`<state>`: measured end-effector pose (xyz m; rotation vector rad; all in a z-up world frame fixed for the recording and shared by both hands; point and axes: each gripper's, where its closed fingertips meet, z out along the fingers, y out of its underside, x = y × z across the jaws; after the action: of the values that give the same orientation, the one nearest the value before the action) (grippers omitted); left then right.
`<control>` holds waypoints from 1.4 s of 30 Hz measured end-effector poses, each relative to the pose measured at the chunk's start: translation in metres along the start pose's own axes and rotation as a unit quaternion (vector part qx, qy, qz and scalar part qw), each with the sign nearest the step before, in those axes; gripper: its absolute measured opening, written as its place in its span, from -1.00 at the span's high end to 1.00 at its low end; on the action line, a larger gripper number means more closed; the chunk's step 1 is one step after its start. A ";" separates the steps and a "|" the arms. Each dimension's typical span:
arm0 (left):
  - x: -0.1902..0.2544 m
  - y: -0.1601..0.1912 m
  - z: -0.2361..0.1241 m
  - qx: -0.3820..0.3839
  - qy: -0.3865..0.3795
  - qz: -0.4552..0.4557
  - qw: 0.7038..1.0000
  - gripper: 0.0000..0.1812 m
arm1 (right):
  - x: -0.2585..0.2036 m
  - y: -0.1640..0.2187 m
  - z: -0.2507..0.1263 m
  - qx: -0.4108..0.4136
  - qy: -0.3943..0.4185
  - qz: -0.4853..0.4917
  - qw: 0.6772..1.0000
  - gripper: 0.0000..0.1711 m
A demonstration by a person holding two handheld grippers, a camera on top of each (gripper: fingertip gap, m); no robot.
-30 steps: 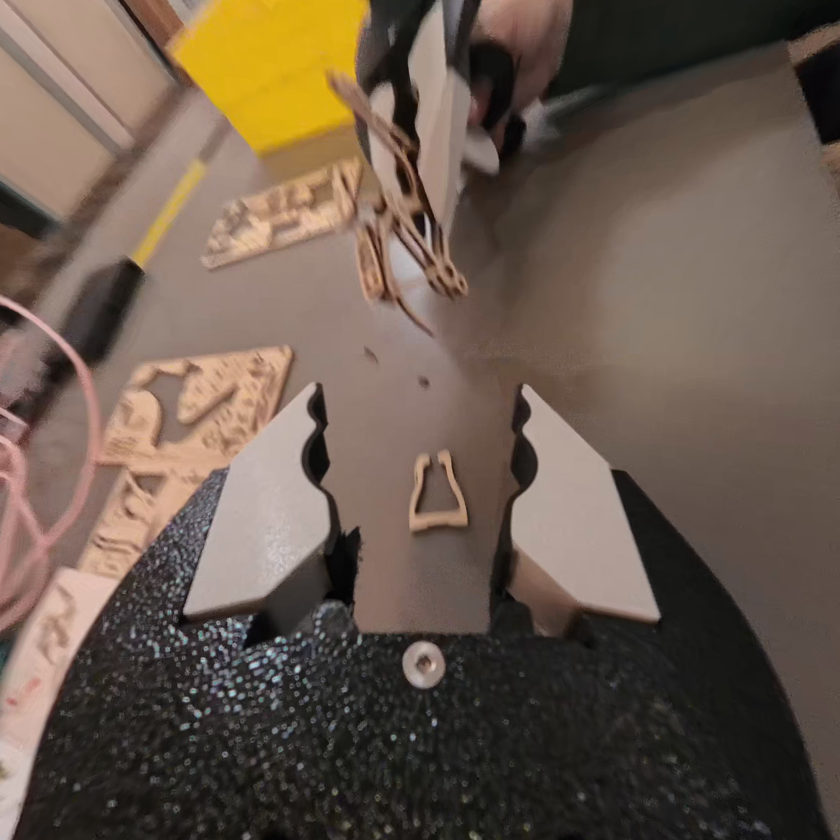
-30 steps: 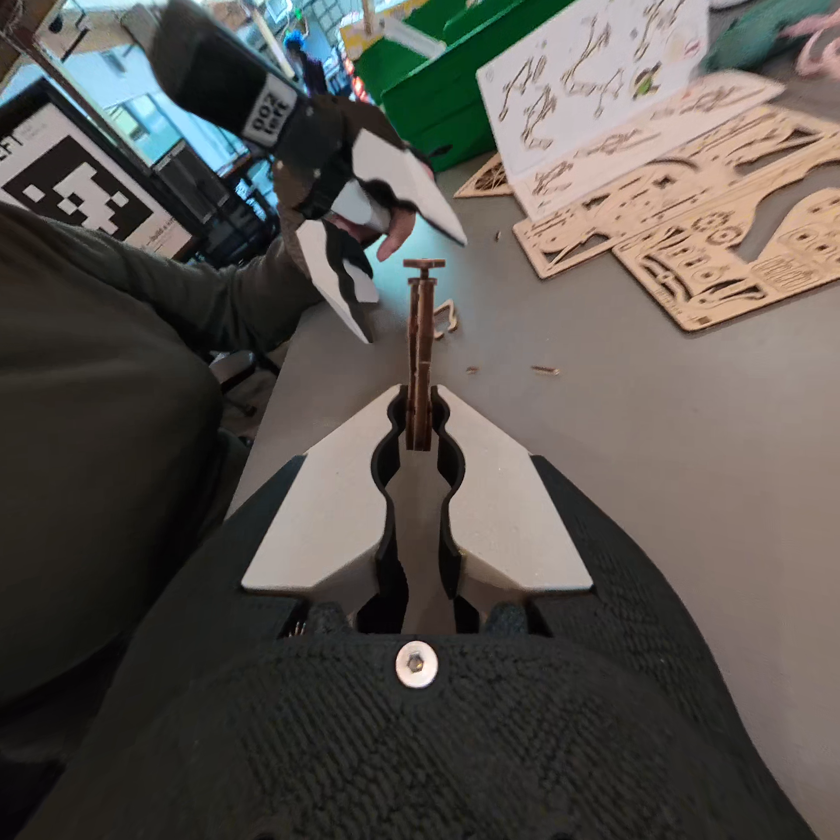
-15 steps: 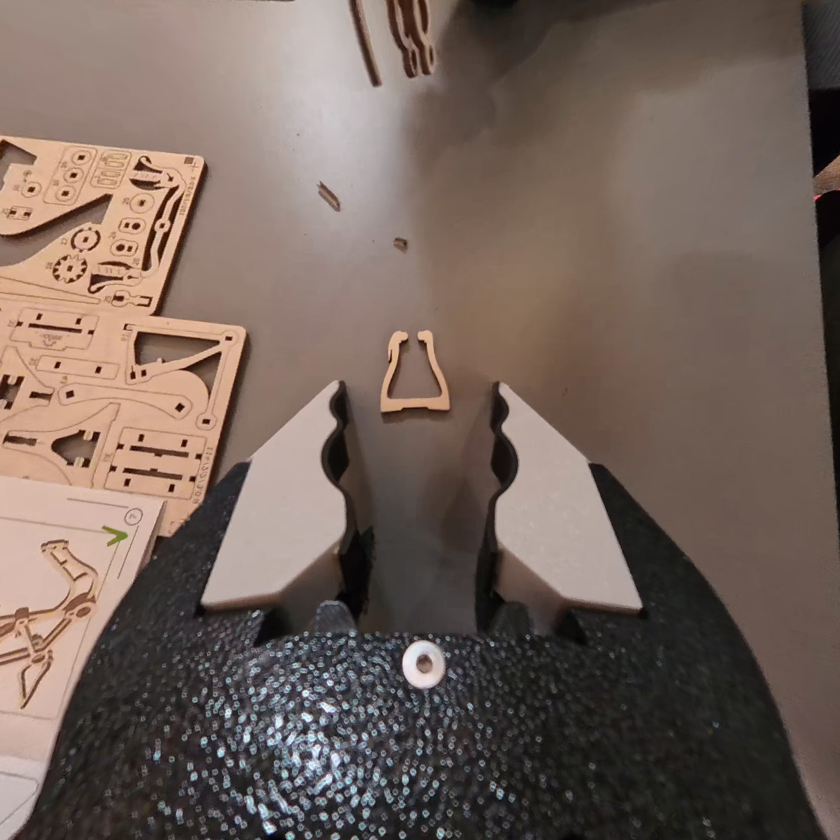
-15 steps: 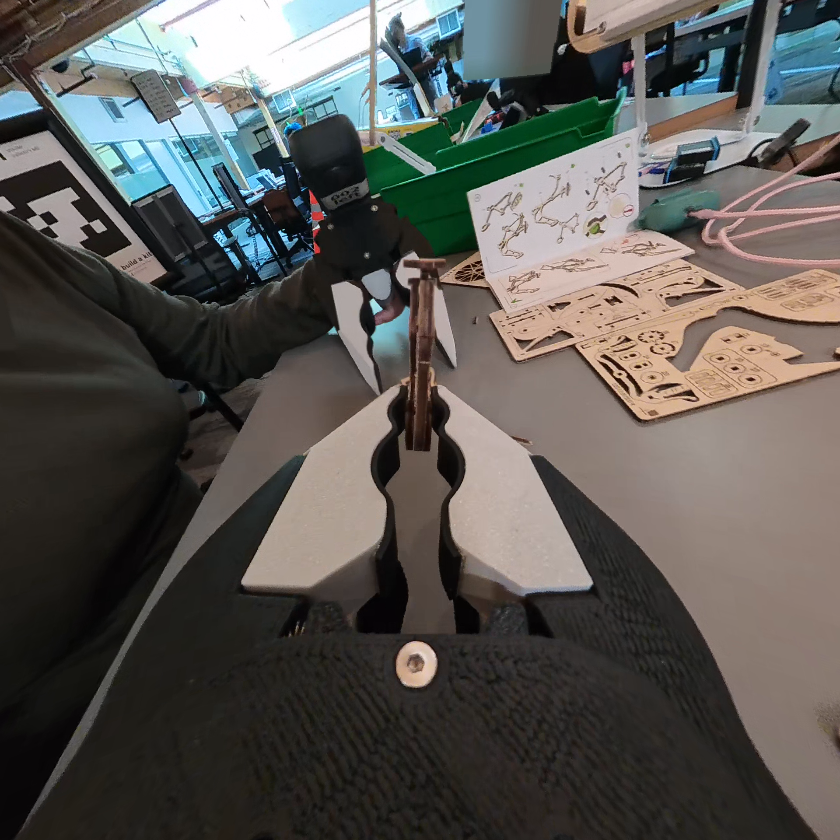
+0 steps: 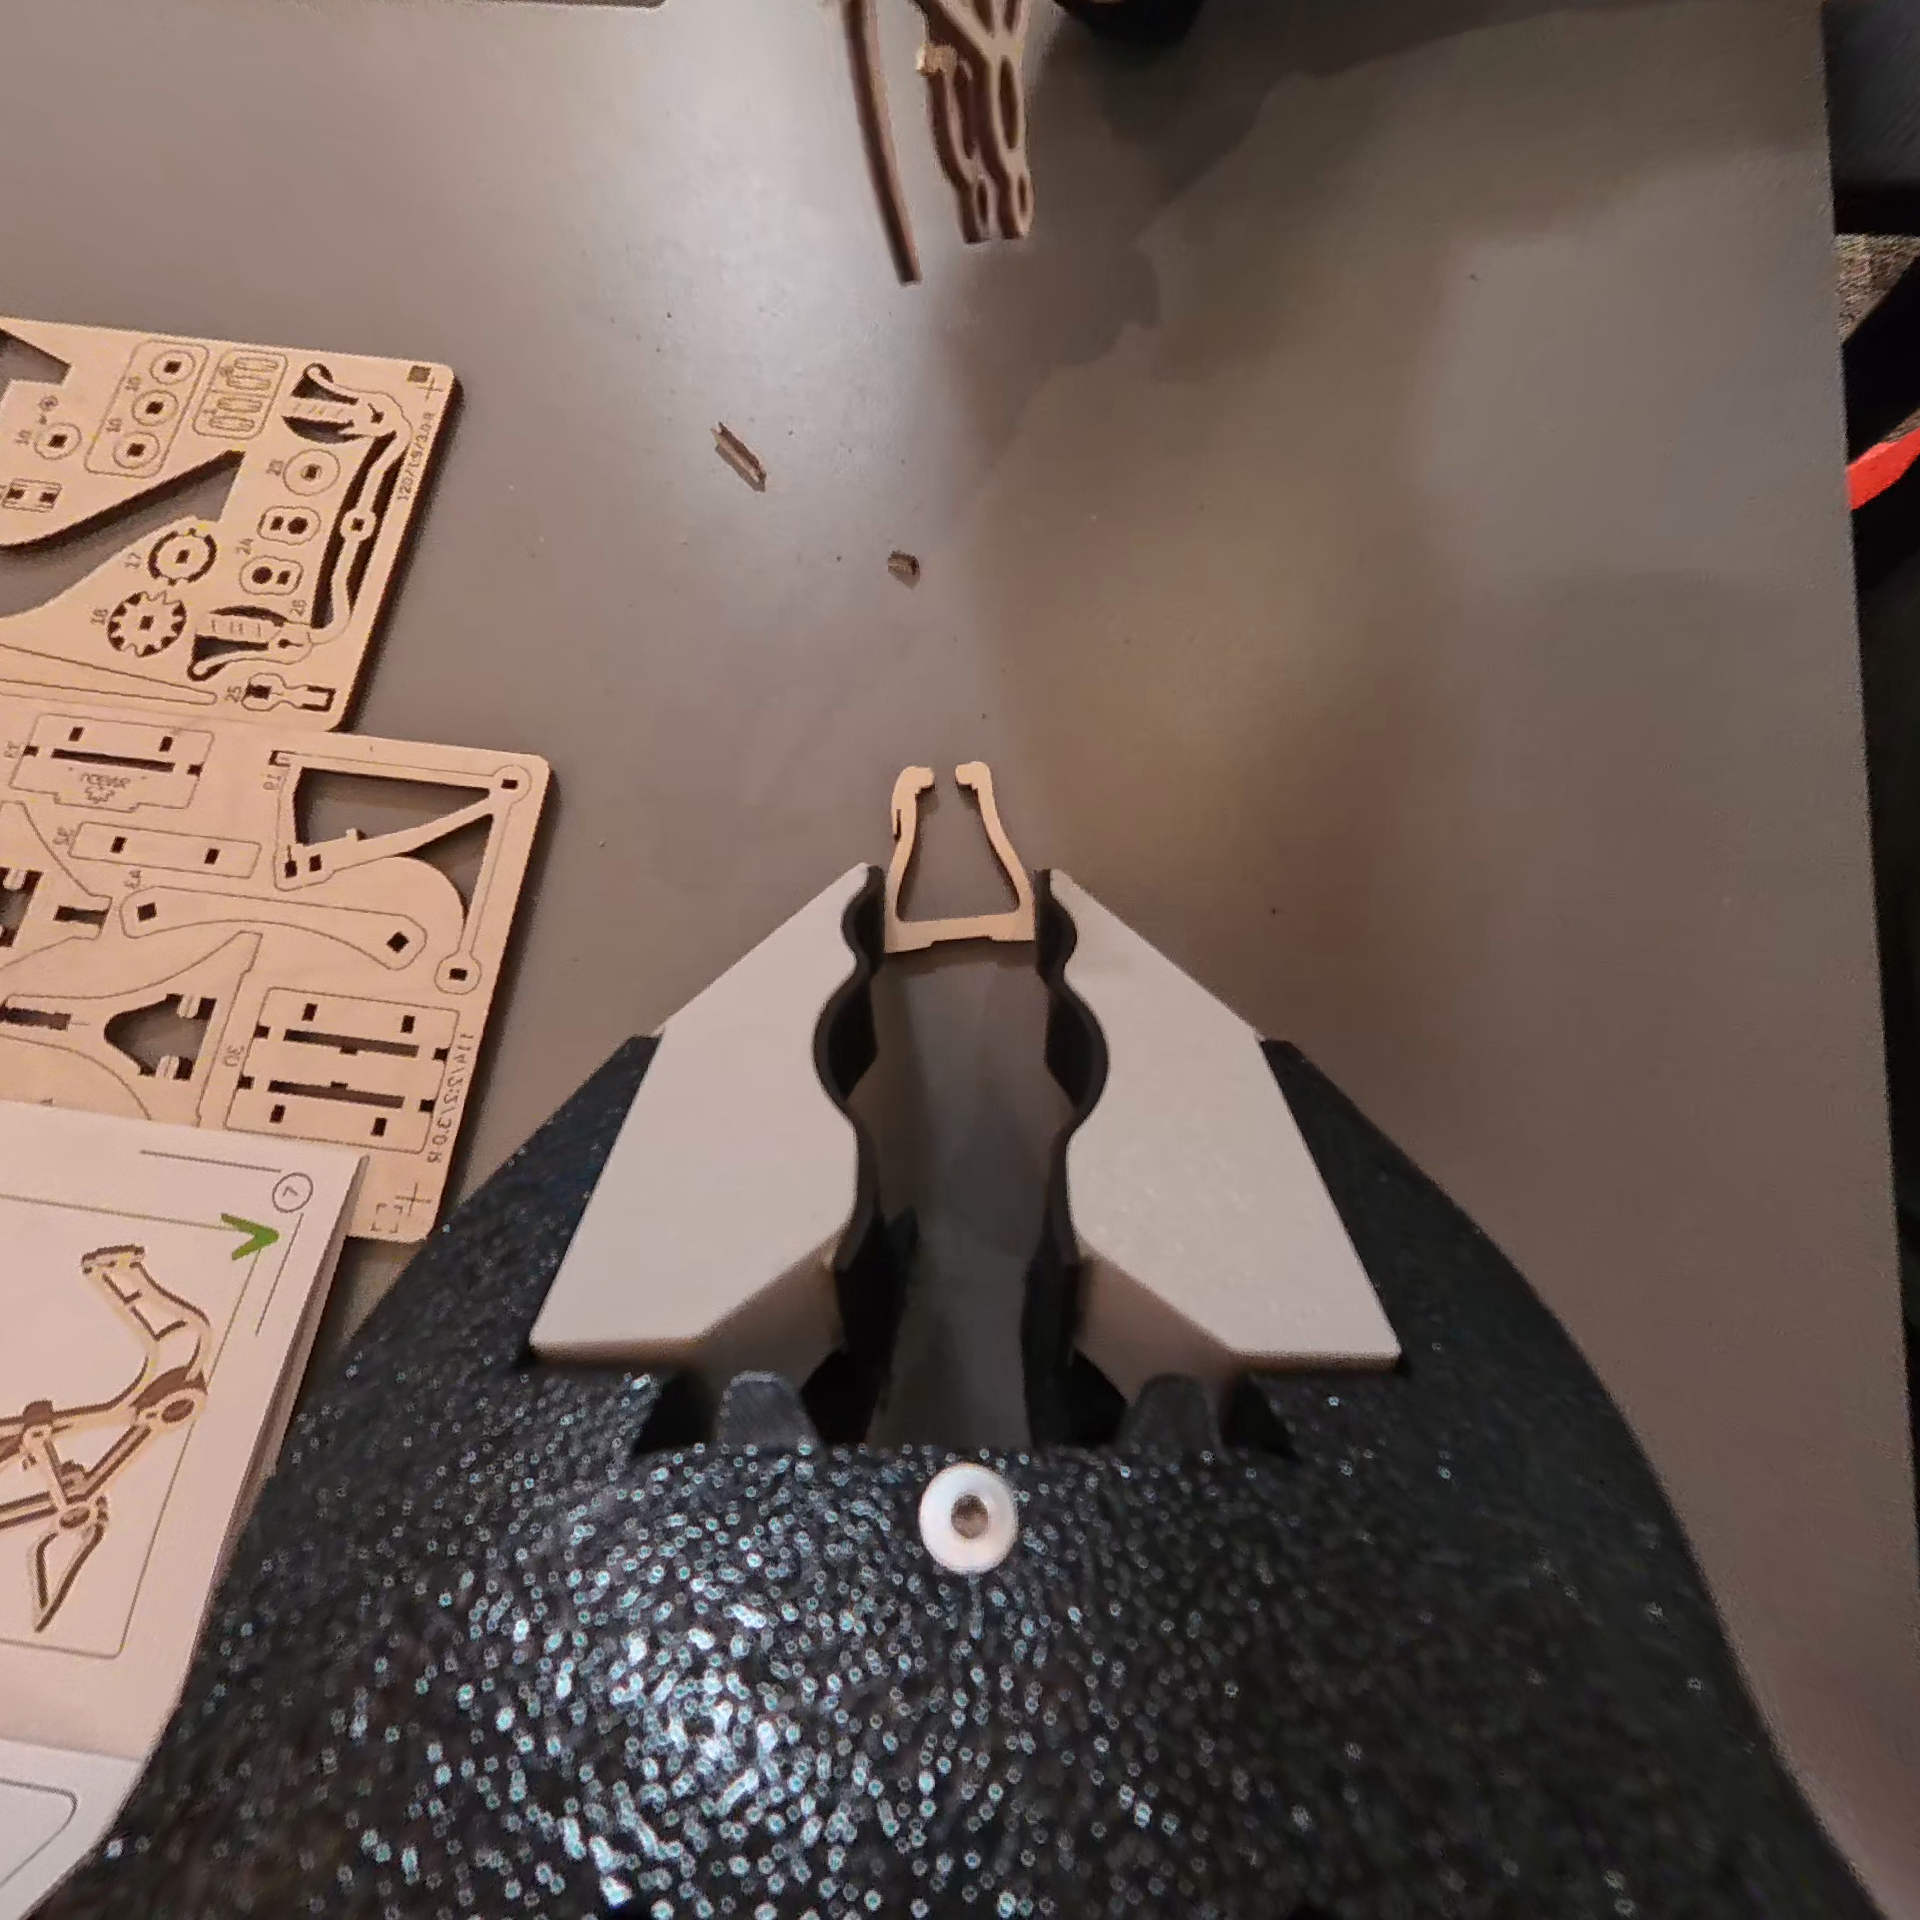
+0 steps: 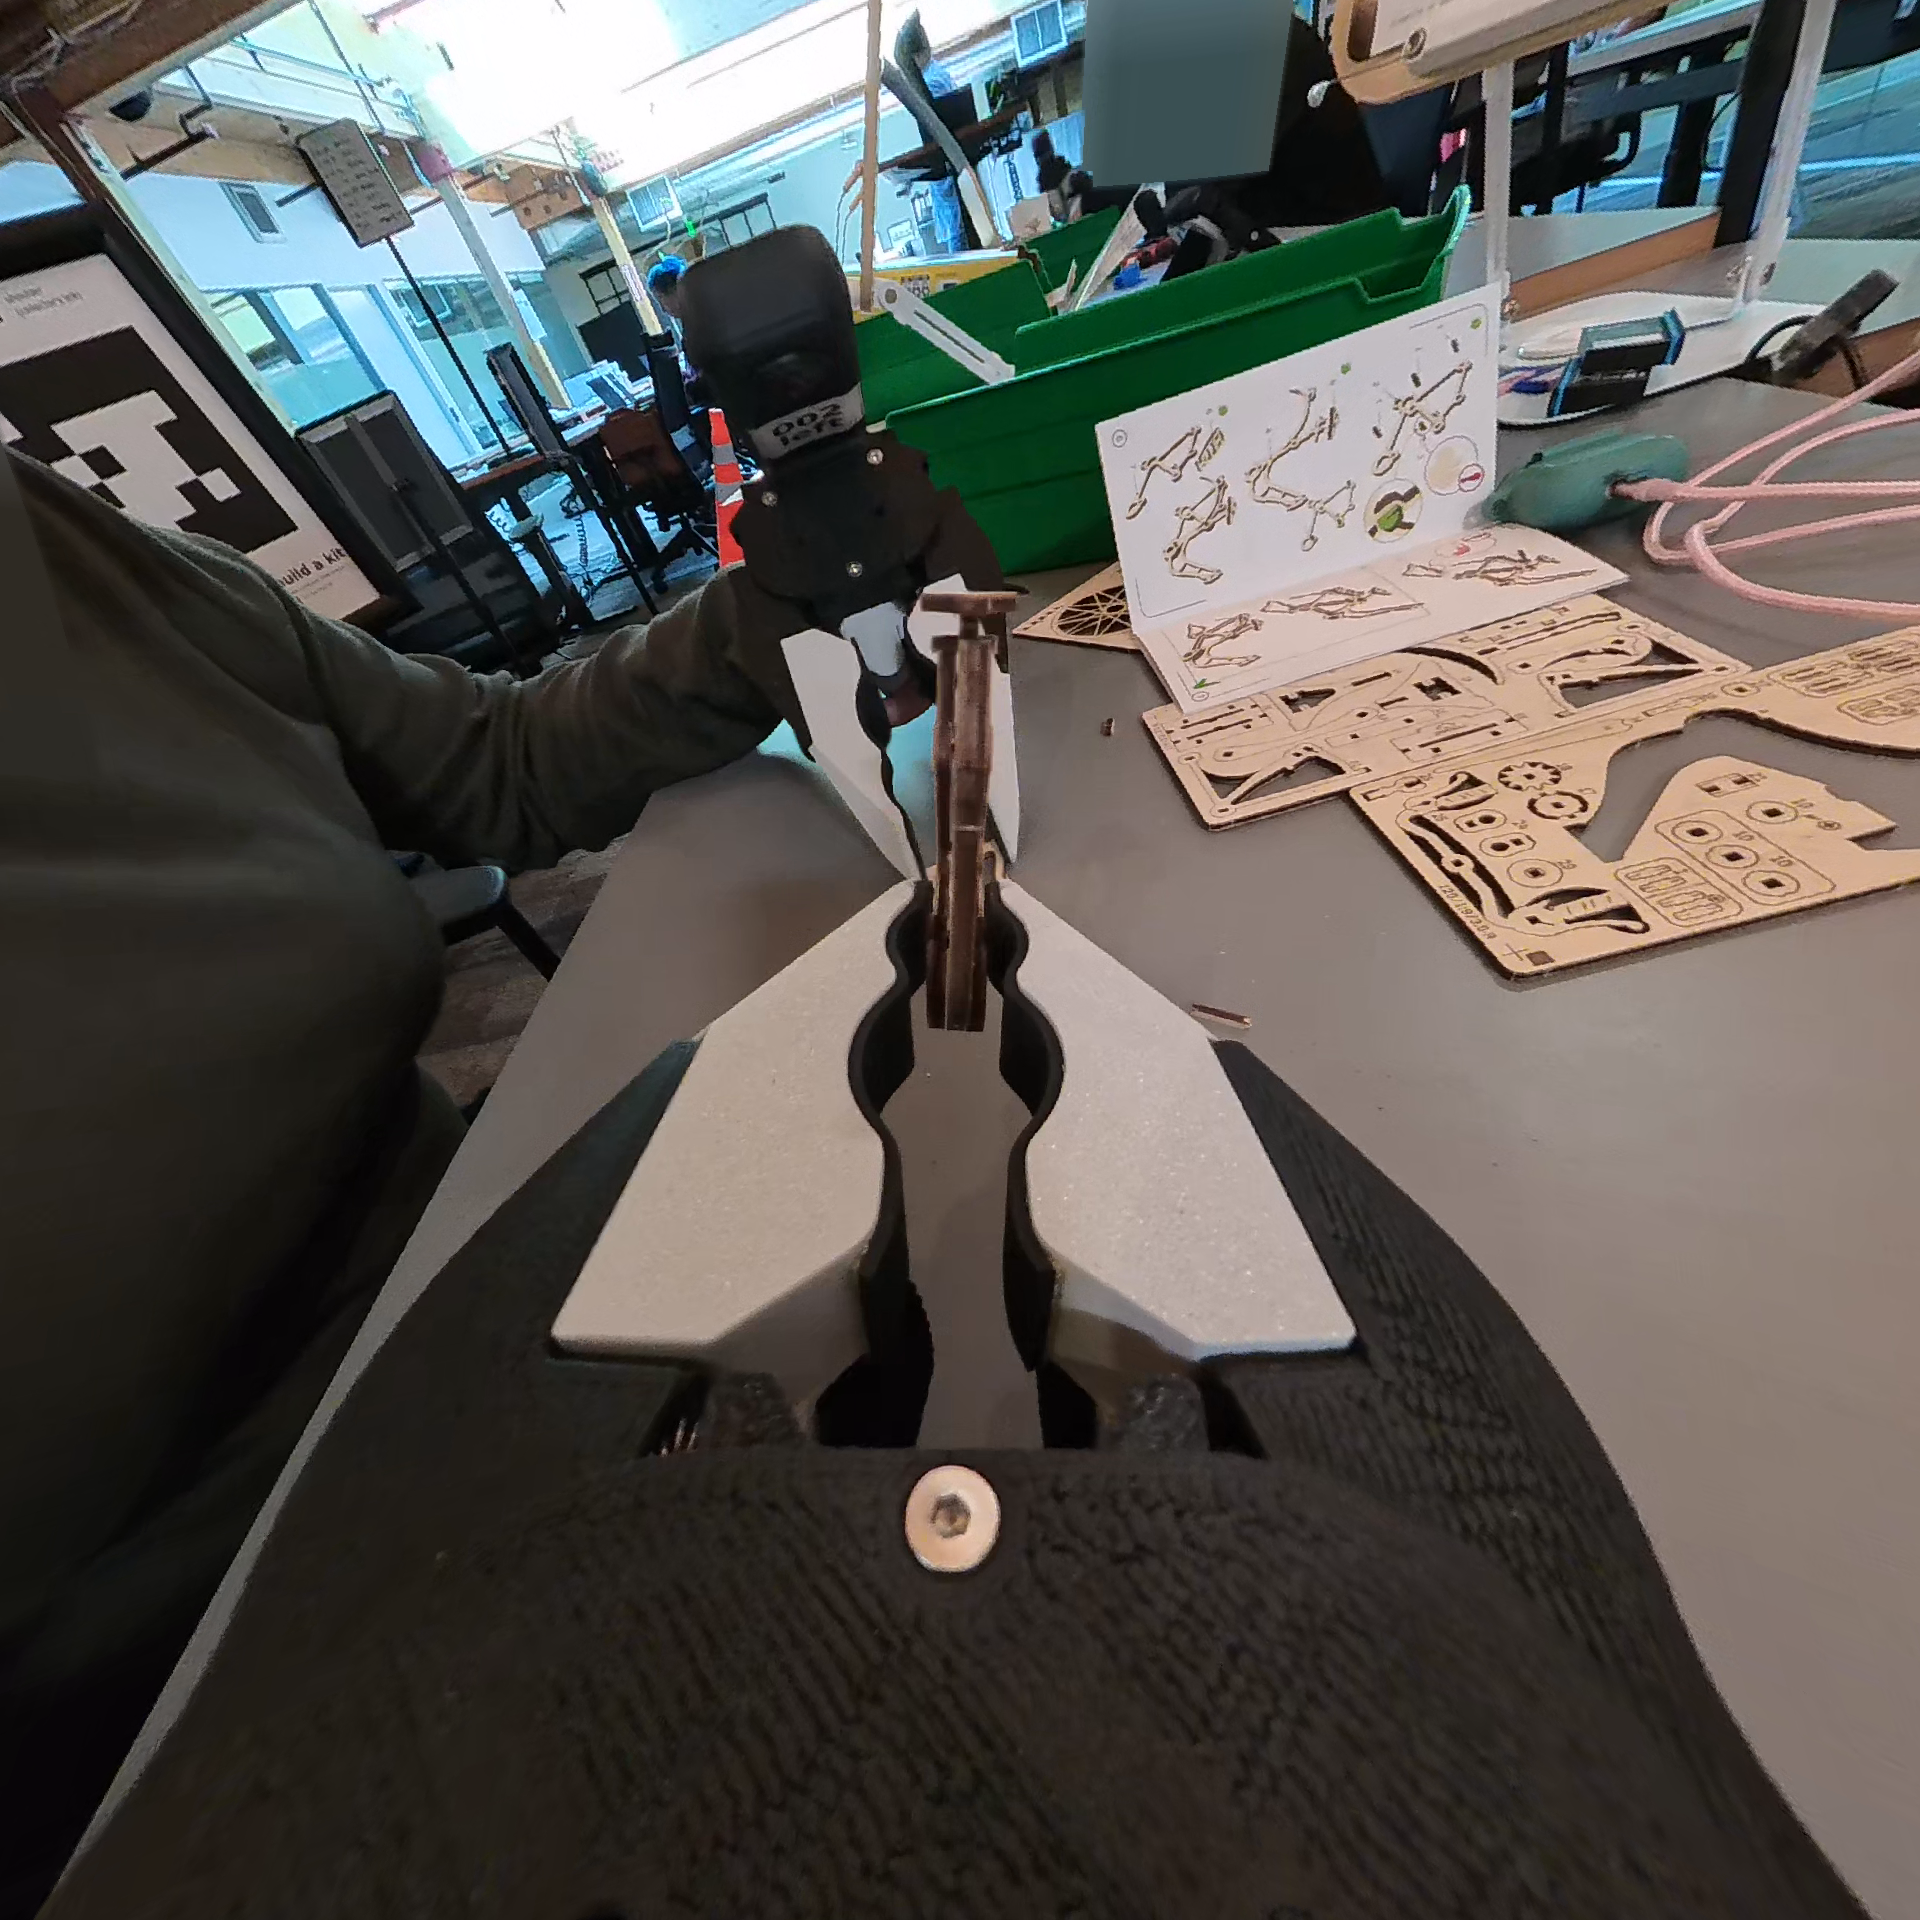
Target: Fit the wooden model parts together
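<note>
Left gripper (image 5: 962, 902) pointed straight down at the grey bench (image 5: 1403, 727), fingertips touching both ends of the base bar of a small wooden clip (image 5: 958, 868) that lies flat near the bench's near edge: jaws narrowed to the clip's width and apparently pinching it, though real squeeze cannot be confirmed. Grip taken across the solid bar, likely because the two thin prongs pointing away would flex or snap under pressure. Right gripper (image 6: 961, 940) closed on a partly built model (image 6: 961, 790), held upright and edge-on above the bench, probably to keep its free end exposed and steady for the clip to go onto. Same model visible at the top edge of the left wrist view, well apart from the clip. Punched-out sheets (image 5: 239, 935) lying flat to the left of the clip, toward the bench's far side in the right wrist view, with an open instruction booklet (image 6: 1320, 540) propped just behind them, presumably kept in sight for reference. A few wood slivers (image 5: 740, 457) scattered between clip and model. Next step, by judgement: lifting the clip without tipping it off the fingertips.
</note>
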<state>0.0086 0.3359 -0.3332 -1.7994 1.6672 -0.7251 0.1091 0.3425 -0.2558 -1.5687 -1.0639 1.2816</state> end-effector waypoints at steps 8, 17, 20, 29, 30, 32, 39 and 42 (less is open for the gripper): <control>0.010 -0.037 -0.001 0.098 0.030 -0.027 0.994 0.72 | -0.005 0.000 0.002 0.001 -0.009 0.001 1.000 0.91; 0.020 -0.046 0.001 0.128 0.079 -0.069 0.986 0.72 | 0.001 0.010 -0.001 -0.048 0.003 0.043 0.998 0.90; 0.020 -0.047 0.000 0.122 0.064 -0.048 0.989 0.72 | 0.006 0.013 -0.007 -0.062 0.010 0.117 0.991 0.90; 0.022 -0.048 0.002 0.114 0.046 -0.015 0.992 0.72 | 0.014 0.052 -0.018 -0.145 0.035 0.296 0.943 0.90; 0.022 -0.049 0.002 0.115 0.045 -0.013 0.992 0.72 | 0.015 0.056 -0.019 -0.153 0.037 0.305 0.939 0.90; 0.023 -0.050 0.002 0.117 0.042 -0.009 0.992 0.72 | 0.017 0.059 -0.020 -0.158 0.040 0.323 0.932 0.70; 0.022 -0.055 0.000 0.132 0.049 -0.023 0.990 0.72 | 0.047 0.047 -0.059 -0.209 0.215 0.170 0.939 0.30; 0.027 -0.059 0.000 0.141 0.068 -0.031 0.987 0.72 | 0.006 0.017 -0.021 -0.179 0.107 -0.014 0.978 0.30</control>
<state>0.0508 0.3118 -0.2899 -1.6377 1.5092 -1.0764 0.1325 0.3412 -0.2703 -1.9016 -1.2194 0.9094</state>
